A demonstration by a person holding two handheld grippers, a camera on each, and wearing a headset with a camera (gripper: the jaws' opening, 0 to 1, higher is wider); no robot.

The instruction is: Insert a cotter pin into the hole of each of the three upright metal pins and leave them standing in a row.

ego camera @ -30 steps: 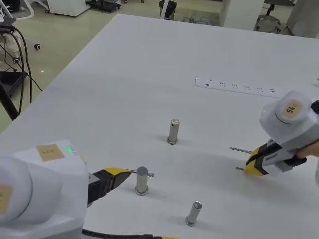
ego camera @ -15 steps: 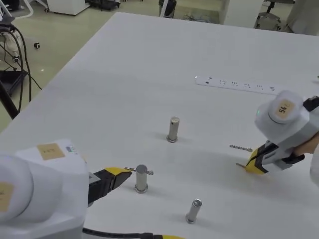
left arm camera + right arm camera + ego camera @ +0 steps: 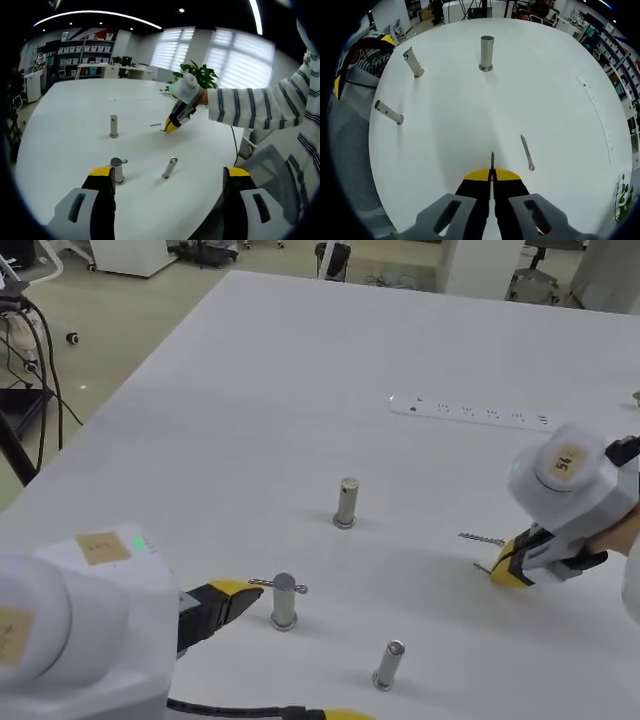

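One metal pin (image 3: 284,608) apparently carries a cotter pin (image 3: 261,583)

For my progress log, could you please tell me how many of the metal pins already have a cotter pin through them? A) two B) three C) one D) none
C: only the left metal pin has a cotter pin through it; the far metal pin and near metal pin show none.
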